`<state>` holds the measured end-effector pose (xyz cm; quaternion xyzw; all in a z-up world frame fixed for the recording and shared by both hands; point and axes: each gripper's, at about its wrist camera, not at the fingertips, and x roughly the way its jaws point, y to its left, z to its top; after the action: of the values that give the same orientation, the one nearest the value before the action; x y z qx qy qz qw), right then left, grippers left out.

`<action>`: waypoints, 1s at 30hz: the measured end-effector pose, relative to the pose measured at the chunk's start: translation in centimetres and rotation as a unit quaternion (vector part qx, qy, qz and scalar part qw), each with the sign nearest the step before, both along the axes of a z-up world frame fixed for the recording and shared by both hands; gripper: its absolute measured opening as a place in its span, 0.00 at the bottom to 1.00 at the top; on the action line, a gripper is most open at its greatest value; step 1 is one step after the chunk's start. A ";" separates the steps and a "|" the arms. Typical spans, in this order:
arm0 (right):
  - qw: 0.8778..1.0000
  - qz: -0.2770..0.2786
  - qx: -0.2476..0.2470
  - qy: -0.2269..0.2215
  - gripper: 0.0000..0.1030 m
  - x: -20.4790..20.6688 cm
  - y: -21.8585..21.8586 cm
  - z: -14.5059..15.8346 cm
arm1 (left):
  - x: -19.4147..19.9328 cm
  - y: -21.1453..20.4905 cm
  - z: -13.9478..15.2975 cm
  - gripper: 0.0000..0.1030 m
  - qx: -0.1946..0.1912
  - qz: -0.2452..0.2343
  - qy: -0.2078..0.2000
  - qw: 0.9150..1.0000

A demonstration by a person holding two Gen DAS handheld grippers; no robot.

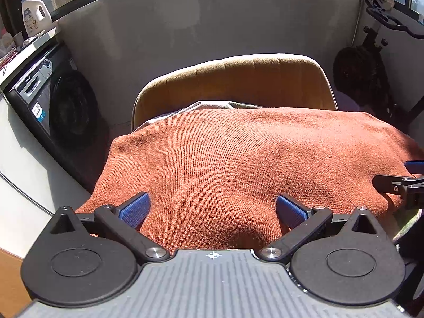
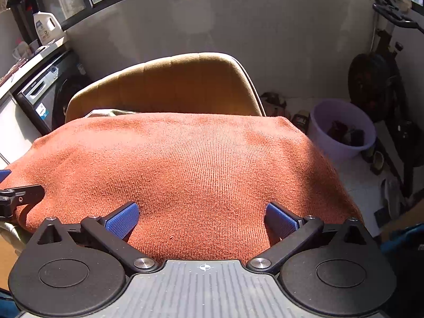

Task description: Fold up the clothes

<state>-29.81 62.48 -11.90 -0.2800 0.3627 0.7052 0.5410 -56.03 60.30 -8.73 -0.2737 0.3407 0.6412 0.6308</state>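
A rust-orange knitted garment (image 1: 238, 153) lies spread flat over a chair seat and fills the middle of both views (image 2: 185, 164). My left gripper (image 1: 212, 209) stands open at its near edge, blue pads wide apart, with the knit between and under them. My right gripper (image 2: 201, 218) is open in the same way, further right along that edge. Each gripper shows at the side of the other's view: the right one (image 1: 402, 185), the left one (image 2: 16, 193). A pale grey-green cloth (image 1: 212, 106) peeks out behind the garment's far edge.
The chair's mustard-brown backrest (image 1: 238, 84) rises behind the garment. A dark washing machine (image 1: 55, 100) stands at left with a detergent bottle (image 1: 34, 17) on top. At right are a lilac bucket (image 2: 341, 132), an exercise bike (image 2: 384, 79) and slippers on the tiled floor.
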 end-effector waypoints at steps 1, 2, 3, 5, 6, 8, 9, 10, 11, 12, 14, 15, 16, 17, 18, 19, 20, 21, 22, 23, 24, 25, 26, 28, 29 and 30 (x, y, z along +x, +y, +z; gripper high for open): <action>1.000 -0.004 0.000 -0.002 0.99 -0.1 0.0 0.5 | -0.1 0.0 0.4 1.00 -0.002 -0.002 0.001 1.000; 1.000 -0.010 0.004 -0.001 0.99 0.0 -0.3 1.2 | -0.2 0.0 0.8 1.00 -0.003 -0.004 0.001 1.000; 1.000 -0.017 0.008 0.000 0.99 0.0 -0.6 1.9 | -0.2 -0.5 1.4 1.00 0.005 -0.008 0.005 1.000; 0.999 -0.029 0.019 0.006 0.99 0.1 -1.2 3.4 | -0.3 -1.4 2.6 1.00 0.021 -0.017 0.009 1.000; 0.999 -0.035 0.026 0.014 0.99 0.2 -1.8 4.1 | -0.2 -1.9 3.0 1.00 0.026 -0.021 0.008 0.999; 0.998 -0.047 0.035 0.026 0.99 0.4 -3.1 5.5 | -0.2 -2.9 3.8 1.00 0.034 -0.029 0.000 0.999; 0.997 -0.054 0.037 0.027 0.99 0.5 -3.7 6.2 | -0.2 -3.5 4.1 1.00 0.036 -0.030 -0.004 0.999; 0.997 -0.061 0.037 0.023 0.99 0.5 -4.4 6.7 | -0.2 -4.1 4.3 1.00 0.038 -0.030 -0.010 0.999; 0.997 -0.068 0.039 0.019 0.99 0.6 -5.2 7.2 | -0.3 -4.6 4.5 1.00 0.039 -0.031 -0.017 0.999; 0.996 -0.073 0.042 0.017 0.99 0.7 -6.1 7.7 | -0.3 -5.2 4.6 1.00 0.040 -0.033 -0.026 0.998; 0.995 -0.081 0.049 0.014 0.99 0.9 -8.0 8.5 | -0.3 -6.6 4.8 1.00 0.040 -0.035 -0.043 0.998; 0.995 -0.085 0.051 0.010 0.99 1.0 -9.1 8.9 | -0.1 -7.3 4.9 1.00 0.041 -0.034 -0.045 0.998; 0.994 -0.090 0.053 0.006 0.99 1.1 -10.1 9.2 | 0.0 -8.1 5.0 1.00 0.042 -0.033 -0.046 0.998; 0.994 -0.095 0.055 0.001 0.99 1.2 -11.2 9.5 | 0.2 -8.9 5.1 1.00 0.044 -0.032 -0.047 0.997; 0.994 -0.099 0.056 -0.003 0.99 1.3 -12.2 9.8 | 0.3 -9.7 5.2 1.00 0.045 -0.032 -0.048 0.997; 0.993 -0.100 0.057 -0.006 0.99 1.5 -13.2 10.0 | 0.5 -10.4 5.3 1.00 0.046 -0.031 -0.049 0.997; 0.993 -0.102 0.058 -0.009 0.99 1.8 -14.2 10.3 | 0.6 -11.2 5.4 1.00 0.048 -0.030 -0.050 0.997; 0.993 -0.102 0.062 -0.010 0.99 2.0 -15.2 10.6 | 1.0 -12.0 5.6 1.00 0.052 -0.028 -0.047 0.997; 0.992 -0.101 0.070 -0.010 0.99 2.3 -16.2 11.0 | 1.2 -12.8 5.7 1.00 0.055 -0.024 -0.047 0.997; 0.992 -0.100 0.077 -0.010 0.99 2.5 -17.2 11.4 | 1.5 -13.7 5.8 1.00 0.059 -0.020 -0.048 0.997; 0.992 -0.098 0.083 -0.013 0.99 2.6 -18.1 11.6 | 1.7 -14.5 6.0 1.00 0.062 -0.015 -0.048 0.997; 0.991 -0.097 0.090 -0.016 0.99 2.8 -19.0 11.9 | 2.0 -15.3 6.1 1.00 0.065 -0.011 -0.048 0.997; 0.991 -0.095 0.096 -0.019 0.99 3.0 -19.9 12.2 | 2.2 -16.2 6.2 1.00 0.069 -0.006 -0.049 0.996; 0.989 -0.093 0.110 -0.028 0.99 2.9 -21.7 12.3 | 2.7 -17.8 6.4 1.00 0.075 0.003 -0.050 0.996; 0.988 -0.091 0.118 -0.036 0.99 2.8 -22.6 12.2 | 3.0 -18.5 6.2 1.00 0.070 0.007 -0.053 0.996; 0.987 -0.089 0.126 -0.044 0.99 2.7 -23.5 12.1 | 3.4 -19.2 5.9 1.00 0.065 0.011 -0.056 0.996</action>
<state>-27.10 39.03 0.24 -0.2077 0.2703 0.6813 0.6478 -52.67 41.11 -2.78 -0.2717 0.2596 0.6527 0.6578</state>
